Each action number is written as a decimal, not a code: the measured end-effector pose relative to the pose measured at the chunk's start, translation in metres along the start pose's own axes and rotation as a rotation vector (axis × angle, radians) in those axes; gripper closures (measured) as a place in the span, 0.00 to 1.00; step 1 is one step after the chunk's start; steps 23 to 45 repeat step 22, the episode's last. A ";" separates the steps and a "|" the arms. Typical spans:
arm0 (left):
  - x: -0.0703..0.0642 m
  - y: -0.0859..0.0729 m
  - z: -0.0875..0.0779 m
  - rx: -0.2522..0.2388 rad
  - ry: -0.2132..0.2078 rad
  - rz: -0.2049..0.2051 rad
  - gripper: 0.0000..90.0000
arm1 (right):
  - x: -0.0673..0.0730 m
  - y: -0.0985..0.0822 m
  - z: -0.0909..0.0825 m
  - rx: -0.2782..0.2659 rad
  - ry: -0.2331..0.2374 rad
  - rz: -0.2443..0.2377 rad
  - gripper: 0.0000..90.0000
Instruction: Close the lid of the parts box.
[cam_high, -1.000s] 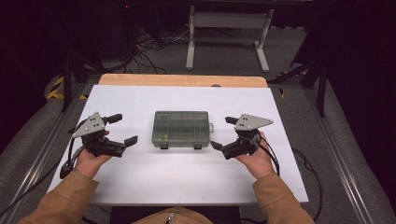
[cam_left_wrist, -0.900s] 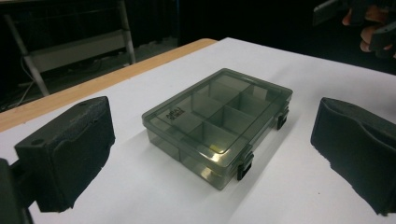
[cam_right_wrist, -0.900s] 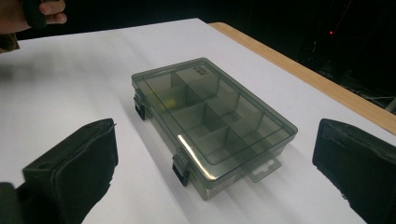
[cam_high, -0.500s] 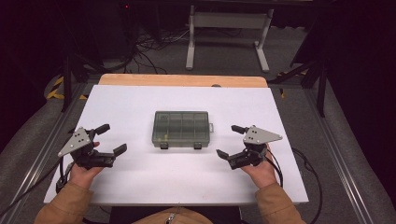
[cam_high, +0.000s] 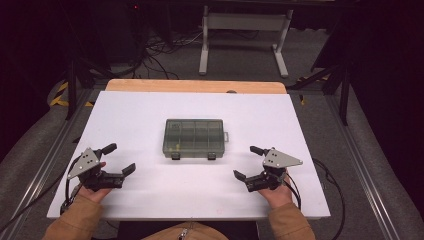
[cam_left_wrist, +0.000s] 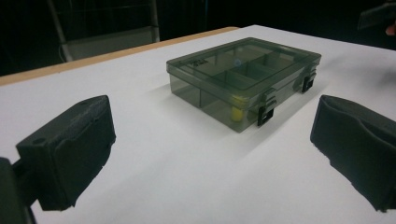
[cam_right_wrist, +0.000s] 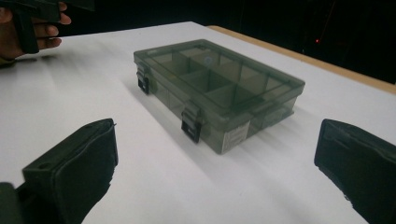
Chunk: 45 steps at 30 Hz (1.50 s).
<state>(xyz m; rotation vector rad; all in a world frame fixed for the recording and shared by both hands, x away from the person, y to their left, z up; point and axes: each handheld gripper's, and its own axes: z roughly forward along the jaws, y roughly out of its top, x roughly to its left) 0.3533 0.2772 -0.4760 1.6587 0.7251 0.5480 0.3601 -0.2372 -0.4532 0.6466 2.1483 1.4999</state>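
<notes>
High view — smoky plastic box (cam_high: 194, 138) mid-table, latches facing the person; left gripper (cam_high: 116, 160) and right gripper (cam_high: 248, 162) flanking it, well apart from it, jaws spread, empty. Left gripper view — lid shut, something yellow (cam_left_wrist: 237, 115) inside. Right gripper view — best to come in level, steady the box before flipping a latch (cam_right_wrist: 191, 122).

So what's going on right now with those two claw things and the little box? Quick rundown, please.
Left gripper open, right gripper open, both empty, apart from the box. Compartment box shut, both latches down, mid-table. Nothing in the way.
</notes>
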 end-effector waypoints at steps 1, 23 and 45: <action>0.000 -0.001 0.001 0.001 0.000 -0.006 0.01 | 0.000 -0.004 0.001 0.019 0.002 0.007 0.00; 0.006 -0.004 0.005 -0.002 -0.028 -0.044 0.00 | 0.000 -0.013 0.000 0.019 -0.022 0.032 0.00; 0.006 -0.004 0.005 -0.002 -0.028 -0.044 0.00 | 0.000 -0.013 0.000 0.019 -0.022 0.032 0.00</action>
